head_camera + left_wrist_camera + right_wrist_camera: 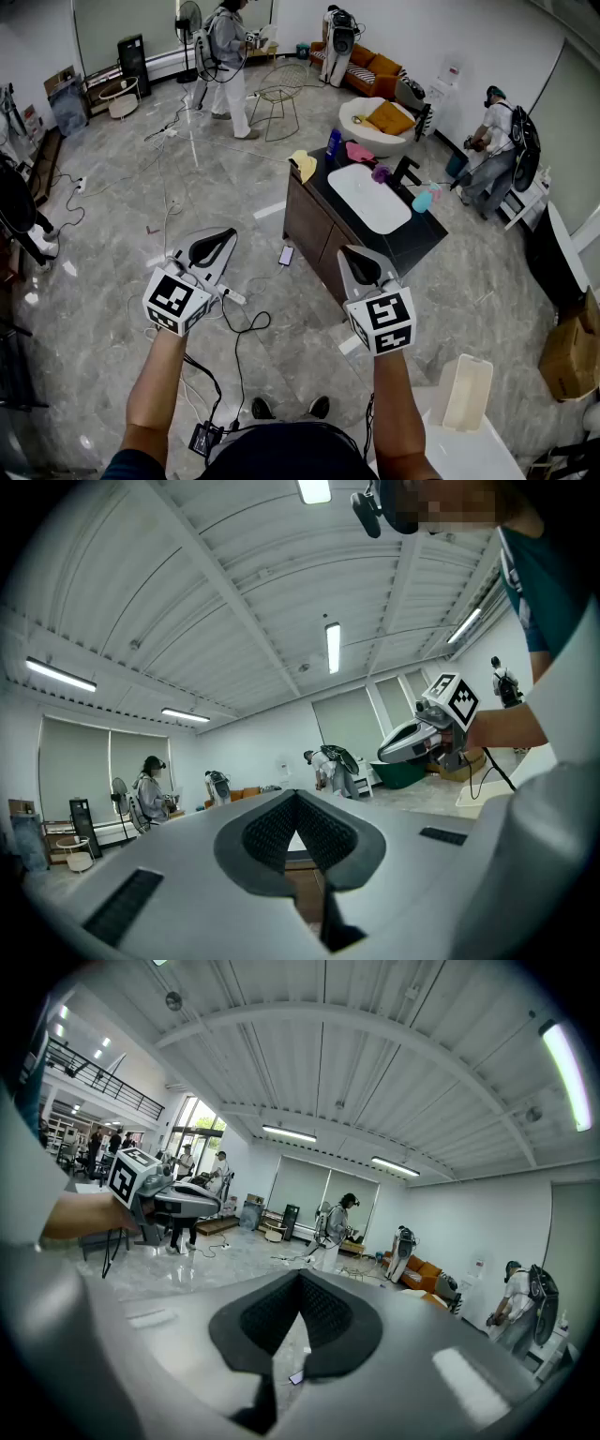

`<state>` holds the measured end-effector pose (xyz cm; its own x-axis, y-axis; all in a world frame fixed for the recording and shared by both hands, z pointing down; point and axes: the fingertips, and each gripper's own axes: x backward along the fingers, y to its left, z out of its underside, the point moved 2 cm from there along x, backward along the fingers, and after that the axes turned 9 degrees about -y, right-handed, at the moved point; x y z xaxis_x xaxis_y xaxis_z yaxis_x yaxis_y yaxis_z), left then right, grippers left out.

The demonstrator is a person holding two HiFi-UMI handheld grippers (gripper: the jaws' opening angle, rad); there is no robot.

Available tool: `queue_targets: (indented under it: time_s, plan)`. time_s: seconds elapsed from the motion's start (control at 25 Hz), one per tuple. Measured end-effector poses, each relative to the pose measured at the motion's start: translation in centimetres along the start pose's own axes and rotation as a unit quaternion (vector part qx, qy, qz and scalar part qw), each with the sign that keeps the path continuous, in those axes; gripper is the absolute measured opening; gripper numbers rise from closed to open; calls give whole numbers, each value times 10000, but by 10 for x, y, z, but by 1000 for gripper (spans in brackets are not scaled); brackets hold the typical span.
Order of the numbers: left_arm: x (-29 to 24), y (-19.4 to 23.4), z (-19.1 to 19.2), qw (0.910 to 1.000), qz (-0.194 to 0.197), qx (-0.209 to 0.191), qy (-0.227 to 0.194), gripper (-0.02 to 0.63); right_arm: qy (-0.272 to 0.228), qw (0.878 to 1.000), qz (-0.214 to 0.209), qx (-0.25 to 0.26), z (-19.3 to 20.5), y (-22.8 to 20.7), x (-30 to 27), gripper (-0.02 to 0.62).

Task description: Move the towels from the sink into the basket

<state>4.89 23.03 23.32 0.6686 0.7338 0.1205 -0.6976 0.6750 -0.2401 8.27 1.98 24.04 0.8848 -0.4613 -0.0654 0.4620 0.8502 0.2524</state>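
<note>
Two closed claws, both empty. Head view: left gripper [223, 238] and right gripper [352, 257] hang over the floor, well short of the vanity at one o'clock. Coloured towels [359, 151] lie on the counter around the sink [370, 201], whose bowl looks bare. A white bin [466, 392], probably the basket, sits at four o'clock. Left gripper view: pads pressed together, nothing between. Right gripper view: the same. I judge this the approach. Next I step closer, open a claw and reach for a towel.
</note>
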Motion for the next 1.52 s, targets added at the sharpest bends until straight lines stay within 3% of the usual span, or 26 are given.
queue_targets:
  time_s: [0.44, 0.72, 1.0, 1.52]
  plan:
    - [9, 28, 14, 9999, 162, -28, 24, 6, 10, 9998, 203, -60, 0, 17, -26, 8]
    - [-4, 54, 33, 9998, 174, -7, 58, 6, -295, 9984, 267, -389, 6, 8, -61, 11]
    - [-38, 99, 69, 9996, 156, -3, 220, 6, -89, 9982, 487, -340, 36, -23, -125, 11]
    - [-159, 199, 130, 9984, 397, 46, 412, 6, -114, 9945, 882, -548, 71, -119, -264, 11]
